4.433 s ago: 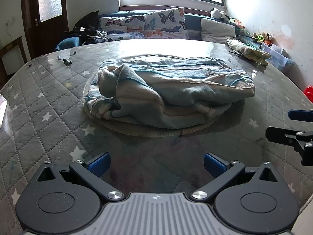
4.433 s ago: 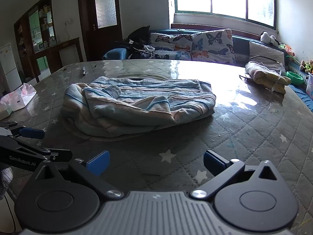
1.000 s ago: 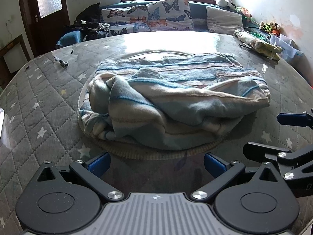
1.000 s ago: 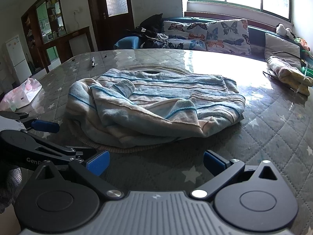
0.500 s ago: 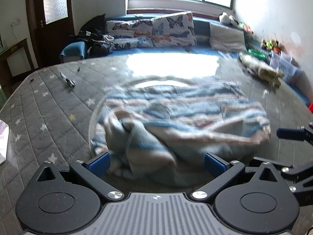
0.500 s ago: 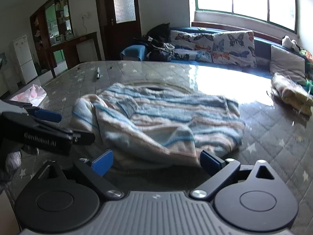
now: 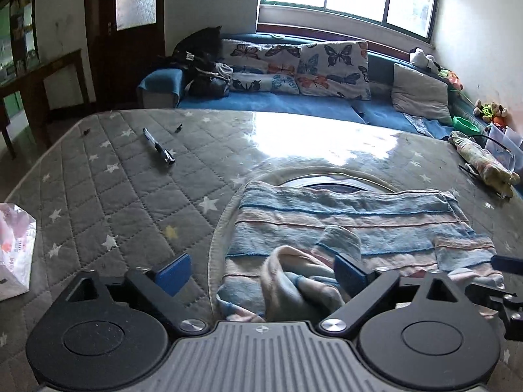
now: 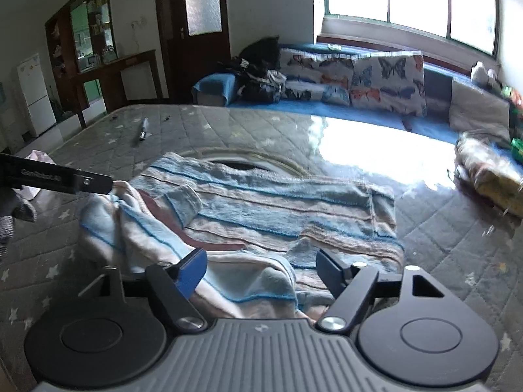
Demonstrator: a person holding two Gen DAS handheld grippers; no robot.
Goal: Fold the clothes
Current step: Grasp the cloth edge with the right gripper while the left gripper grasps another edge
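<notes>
A blue, pink and cream striped garment (image 7: 343,222) lies rumpled on the grey star-quilted table (image 7: 130,196), with its near edge bunched up. My left gripper (image 7: 261,274) is over the near left corner. Its jaws are closing around a raised fold, and the pads stand clear of the cloth. My right gripper (image 8: 261,274) is over the near edge further right. Its jaws are also closing with a cloth ridge (image 8: 248,277) between them, not pinched. In the right wrist view, a finger (image 8: 81,181) of the left gripper shows at the garment's left corner.
A round lazy-susan rim (image 7: 222,225) shows under the garment. A pen (image 7: 160,150) lies at the far left, a white plastic bag (image 7: 13,248) at the left edge, and a folded cloth (image 7: 483,166) at the far right. A sofa with butterfly cushions (image 7: 327,62) stands behind the table.
Both grippers have moved forward from the table's near edge onto the garment's near edge. Their jaws have narrowed, the right more than the left, and cloth now sits between them.
</notes>
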